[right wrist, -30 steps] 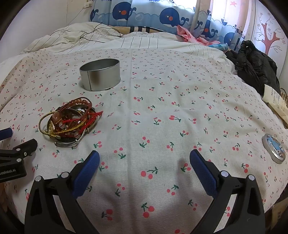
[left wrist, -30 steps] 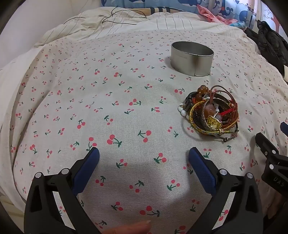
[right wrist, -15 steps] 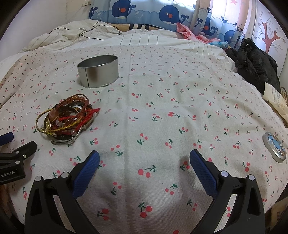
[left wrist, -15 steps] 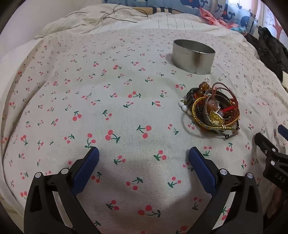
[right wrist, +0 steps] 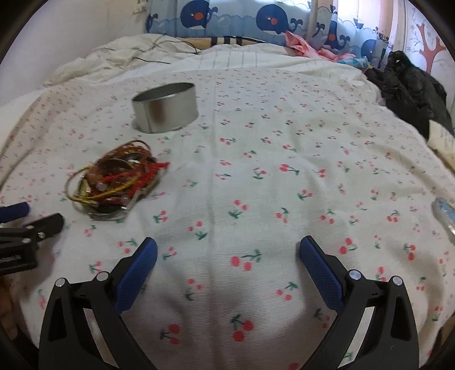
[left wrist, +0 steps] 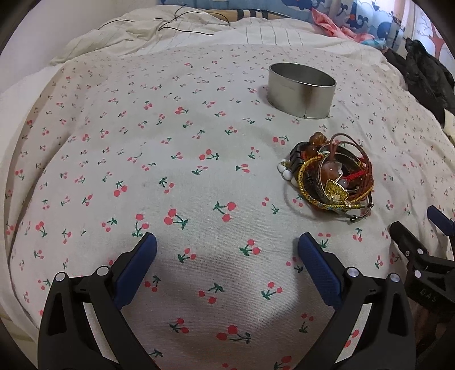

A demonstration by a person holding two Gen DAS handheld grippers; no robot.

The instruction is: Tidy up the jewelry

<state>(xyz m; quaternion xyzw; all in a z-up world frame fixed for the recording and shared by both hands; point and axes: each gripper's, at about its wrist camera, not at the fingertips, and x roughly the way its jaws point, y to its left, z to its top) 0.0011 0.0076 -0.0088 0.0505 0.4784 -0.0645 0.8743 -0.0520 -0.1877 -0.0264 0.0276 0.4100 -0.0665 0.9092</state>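
A tangled pile of bracelets, with gold, red, brown and beaded bands, lies on the cherry-print bedspread. It also shows in the right wrist view. A round open metal tin stands behind the pile, apart from it, and shows in the right wrist view. My left gripper is open and empty, below and left of the pile. My right gripper is open and empty, right of the pile. Each gripper's tip shows at the edge of the other's view.
A black garment lies at the bed's right edge. A round tin lid lies on the spread at far right. A rumpled white duvet with a black cable lies behind. Whale-print fabric lines the headboard.
Both grippers have moved slightly forward toward the pile; the pile and tin look nearer. Both stay open. The right view is blurred by motion.
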